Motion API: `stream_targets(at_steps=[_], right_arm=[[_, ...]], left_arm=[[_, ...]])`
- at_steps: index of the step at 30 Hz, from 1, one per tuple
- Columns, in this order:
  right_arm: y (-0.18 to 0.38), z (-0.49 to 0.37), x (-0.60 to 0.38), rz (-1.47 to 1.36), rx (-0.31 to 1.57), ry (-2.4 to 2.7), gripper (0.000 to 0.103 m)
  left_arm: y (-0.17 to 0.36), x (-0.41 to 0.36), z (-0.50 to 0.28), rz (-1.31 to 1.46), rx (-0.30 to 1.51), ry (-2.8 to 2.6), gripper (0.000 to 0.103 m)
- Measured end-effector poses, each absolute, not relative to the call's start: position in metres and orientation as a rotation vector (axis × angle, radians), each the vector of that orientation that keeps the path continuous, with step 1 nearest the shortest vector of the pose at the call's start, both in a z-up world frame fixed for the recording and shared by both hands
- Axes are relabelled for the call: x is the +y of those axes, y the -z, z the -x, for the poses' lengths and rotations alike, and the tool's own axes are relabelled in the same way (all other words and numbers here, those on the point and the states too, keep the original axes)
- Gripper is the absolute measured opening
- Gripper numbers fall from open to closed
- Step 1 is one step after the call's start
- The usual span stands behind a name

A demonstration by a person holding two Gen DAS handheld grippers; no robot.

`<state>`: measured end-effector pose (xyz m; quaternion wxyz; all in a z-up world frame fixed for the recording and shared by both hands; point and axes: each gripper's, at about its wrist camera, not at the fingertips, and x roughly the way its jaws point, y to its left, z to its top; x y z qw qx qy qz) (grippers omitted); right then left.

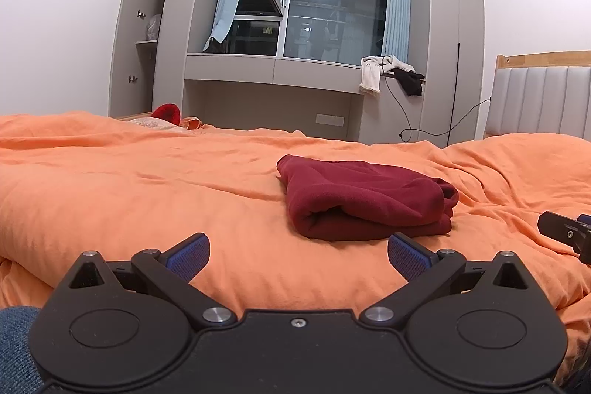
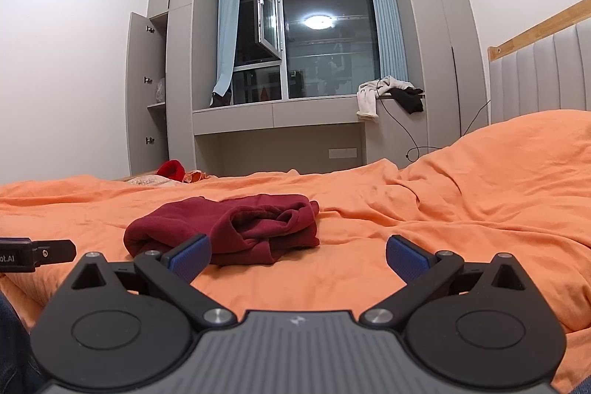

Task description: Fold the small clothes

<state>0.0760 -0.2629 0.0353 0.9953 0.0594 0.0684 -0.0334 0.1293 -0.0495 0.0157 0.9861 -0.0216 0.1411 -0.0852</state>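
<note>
A dark red garment (image 1: 365, 200) lies folded into a thick bundle on the orange bed cover (image 1: 147, 194). My left gripper (image 1: 298, 255) hovers just in front of it, open, with nothing between its blue pads (image 1: 188, 255). In the right wrist view the same red garment (image 2: 229, 226) sits ahead and to the left of my right gripper (image 2: 297, 255), which is open and holds nothing. Part of the right gripper (image 1: 565, 233) shows at the right edge of the left wrist view. The left gripper (image 2: 37, 253) pokes in at the left edge of the right wrist view.
A grey padded headboard (image 2: 543, 76) rises at the right. Across the room stand grey wardrobes and a window ledge (image 1: 273, 71) with white and black clothes (image 1: 391, 72) draped on it. A red item (image 1: 167, 113) lies at the bed's far left corner. A knee in jeans (image 1: 14, 346) shows at bottom left.
</note>
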Motion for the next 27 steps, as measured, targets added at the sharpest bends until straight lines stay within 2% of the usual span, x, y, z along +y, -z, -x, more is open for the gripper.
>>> stream_targets(at_steps=[27], right_arm=[[-0.0347,-0.0756,-0.2613,-0.115,0.130,0.074,0.103]], left_arm=[[-0.0132,-0.0487,-0.1346,0.057,0.326,0.134,0.102]])
